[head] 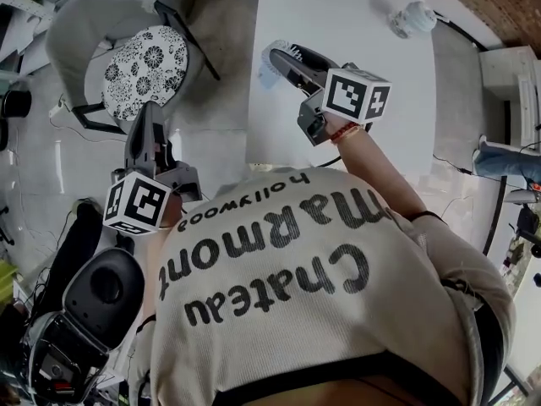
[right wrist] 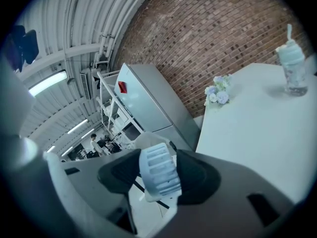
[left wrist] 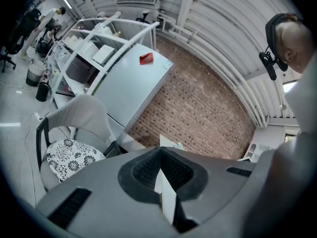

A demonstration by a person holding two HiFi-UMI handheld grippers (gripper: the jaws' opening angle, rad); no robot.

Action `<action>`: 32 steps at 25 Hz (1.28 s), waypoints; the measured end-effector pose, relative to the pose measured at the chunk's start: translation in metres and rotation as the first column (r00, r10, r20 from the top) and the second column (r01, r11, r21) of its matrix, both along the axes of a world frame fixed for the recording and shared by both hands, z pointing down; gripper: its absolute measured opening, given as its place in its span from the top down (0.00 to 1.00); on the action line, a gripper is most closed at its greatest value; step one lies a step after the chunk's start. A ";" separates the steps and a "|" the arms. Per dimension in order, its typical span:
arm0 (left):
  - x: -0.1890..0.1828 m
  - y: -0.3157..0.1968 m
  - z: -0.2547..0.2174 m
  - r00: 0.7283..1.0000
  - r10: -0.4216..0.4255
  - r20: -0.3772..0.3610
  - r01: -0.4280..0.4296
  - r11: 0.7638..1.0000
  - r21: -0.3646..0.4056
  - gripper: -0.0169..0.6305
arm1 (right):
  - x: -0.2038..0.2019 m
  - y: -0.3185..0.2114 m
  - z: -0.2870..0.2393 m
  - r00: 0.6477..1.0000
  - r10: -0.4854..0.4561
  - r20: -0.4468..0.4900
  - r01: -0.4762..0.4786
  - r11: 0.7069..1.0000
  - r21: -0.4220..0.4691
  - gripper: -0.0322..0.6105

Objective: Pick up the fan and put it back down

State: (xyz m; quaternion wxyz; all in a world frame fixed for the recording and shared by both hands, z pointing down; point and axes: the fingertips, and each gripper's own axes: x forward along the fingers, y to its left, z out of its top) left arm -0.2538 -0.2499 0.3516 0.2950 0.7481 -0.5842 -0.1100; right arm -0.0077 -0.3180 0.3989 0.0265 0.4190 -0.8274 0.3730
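Now: fan held at bench edge, not yet down.
Bench (head: 355, 49) lies under right tongs (head: 287, 60), clamped on the white ribbed fan (right wrist: 158, 172) beside its edge; left tongs (head: 145, 117) clenched, empty, over the floor (head: 221, 91). Risk: released here, fan likely topples off the edge.

Wall: red-brown brick wall (left wrist: 198, 103) at the back.
Ceiling: ribbed and white, with lit tube lights (right wrist: 47, 82).
Floor: pale, glossy floor (head: 34, 176).
Table: white table (head: 338, 24).
Chair: grey chair (head: 84, 15) with a flowered black-and-white cushion (head: 148, 62), beside the table.
Storage: grey cabinet (left wrist: 129, 83) beside white shelves (left wrist: 91, 43).
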 end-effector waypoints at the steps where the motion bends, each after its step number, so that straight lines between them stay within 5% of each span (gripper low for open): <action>1: 0.003 -0.003 0.001 1.000 -0.001 -0.001 0.001 1.000 -0.002 0.97 | 0.004 -0.003 0.002 1.000 -0.001 -0.004 0.001 1.000 -0.002 0.59; 15: 0.047 -0.040 0.034 0.998 0.057 0.020 -0.055 0.997 -0.062 0.97 | 0.053 -0.035 0.032 0.997 0.068 -0.034 -0.069 0.997 -0.030 0.60; 32: 0.035 -0.107 0.048 0.986 0.167 0.028 -0.164 0.982 -0.092 0.97 | 0.063 -0.070 0.048 0.973 0.216 -0.088 -0.218 0.976 -0.014 0.61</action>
